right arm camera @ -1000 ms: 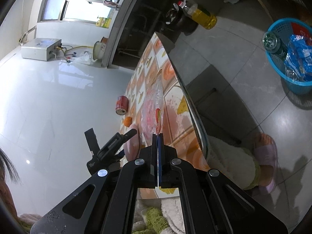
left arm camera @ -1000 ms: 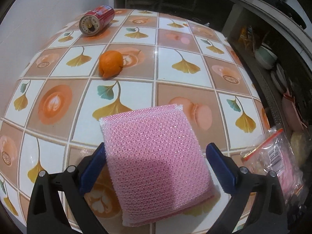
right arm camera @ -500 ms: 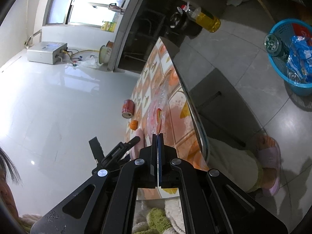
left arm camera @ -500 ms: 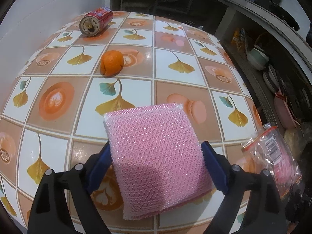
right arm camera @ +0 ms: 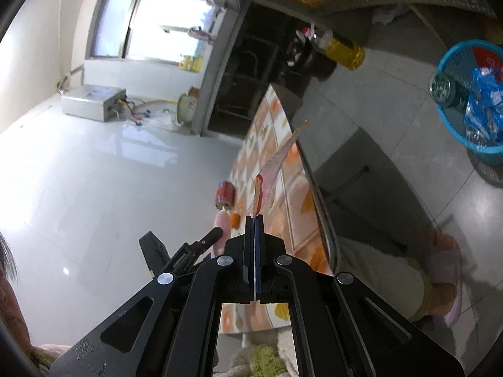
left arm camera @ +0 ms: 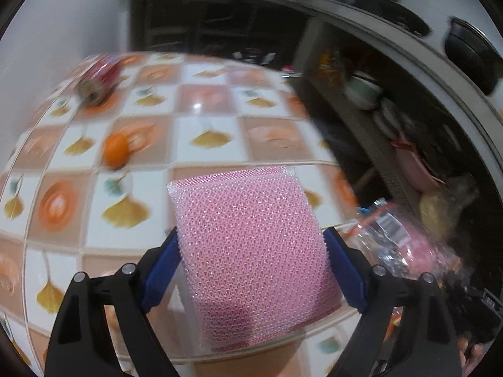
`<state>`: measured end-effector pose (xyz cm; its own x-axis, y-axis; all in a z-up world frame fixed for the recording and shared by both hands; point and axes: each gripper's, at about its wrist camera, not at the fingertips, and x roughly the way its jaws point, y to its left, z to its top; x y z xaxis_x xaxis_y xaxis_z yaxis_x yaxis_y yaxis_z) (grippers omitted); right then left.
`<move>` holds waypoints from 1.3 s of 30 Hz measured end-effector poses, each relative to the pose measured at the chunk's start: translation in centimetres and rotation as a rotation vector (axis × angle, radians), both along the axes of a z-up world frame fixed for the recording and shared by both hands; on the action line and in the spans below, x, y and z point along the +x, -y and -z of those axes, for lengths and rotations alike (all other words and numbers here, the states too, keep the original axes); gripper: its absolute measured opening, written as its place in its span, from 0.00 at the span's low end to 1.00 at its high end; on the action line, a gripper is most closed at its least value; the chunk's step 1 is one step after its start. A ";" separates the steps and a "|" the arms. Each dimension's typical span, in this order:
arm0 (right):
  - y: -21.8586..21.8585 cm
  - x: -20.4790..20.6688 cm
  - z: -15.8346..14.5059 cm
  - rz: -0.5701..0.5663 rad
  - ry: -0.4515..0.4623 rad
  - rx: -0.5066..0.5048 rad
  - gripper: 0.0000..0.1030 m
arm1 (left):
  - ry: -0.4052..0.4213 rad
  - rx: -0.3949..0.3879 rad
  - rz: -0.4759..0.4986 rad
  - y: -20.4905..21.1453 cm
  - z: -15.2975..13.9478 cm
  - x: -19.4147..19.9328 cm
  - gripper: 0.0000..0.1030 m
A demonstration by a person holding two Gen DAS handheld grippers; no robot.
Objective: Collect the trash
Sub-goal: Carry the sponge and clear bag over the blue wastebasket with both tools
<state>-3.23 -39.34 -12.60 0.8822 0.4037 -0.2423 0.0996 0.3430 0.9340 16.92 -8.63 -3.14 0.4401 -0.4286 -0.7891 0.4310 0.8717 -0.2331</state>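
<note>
Left gripper (left arm camera: pixel 251 270): blue pads pressed on both side edges of a pink mesh scouring sponge (left arm camera: pixel 254 251). The jaws stand wide because the sponge is wide. Its long axis runs away from the camera, far edge pointing toward the middle of the tiled table (left arm camera: pixel 207 125), its far-left corner slightly nearer than the far-right. The near end sits between the fingers.

Right gripper (right arm camera: pixel 254 220): jaws fully together, pinching the red-edged end of a clear plastic wrapper (right arm camera: pixel 273 169). The wrapper sticks out forward, edge-on, along the table's length.

On the table: a red can (left arm camera: pixel 99 81) on its side at the far left corner, and an orange (left arm camera: pixel 115 154) nearer, well apart from the sponge. The blue basket (right arm camera: pixel 471 100) on the floor holds a bottle and blue packets.

Change from a second ago: the left jaws, then clear of the sponge's sides, have closed onto it; the sponge now appears lifted off the tiles, view blurred. The wrapper now shows in the right view raised off the table.
</note>
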 end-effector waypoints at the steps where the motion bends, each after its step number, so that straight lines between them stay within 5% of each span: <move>1: 0.4 -0.3 -0.1 0.014 0.004 -0.003 0.00 | 0.001 -0.009 0.022 0.9 -0.3 -0.1 0.83; 13: 8.7 -6.2 1.8 0.335 -0.031 -0.015 0.00 | -0.053 -0.063 0.408 20.1 -2.1 -0.9 0.83; 19: 12.6 -6.1 7.3 0.454 -0.127 0.049 0.00 | -0.196 0.042 0.561 32.0 4.5 -1.3 0.84; 30: 19.1 -3.1 19.8 0.578 -0.338 0.172 0.00 | -0.397 0.242 0.611 43.2 19.4 -1.3 0.84; 33: 19.4 -2.3 22.3 0.559 -0.456 0.175 0.11 | -0.415 0.306 0.641 45.2 22.8 -1.6 0.86; 35: 19.2 -1.8 23.7 0.543 -0.532 0.179 0.29 | -0.427 0.342 0.641 45.9 24.2 -1.8 0.87; 39: 18.4 -2.9 23.0 0.552 -0.550 0.125 0.49 | -0.456 0.326 0.610 45.5 24.3 -1.5 0.92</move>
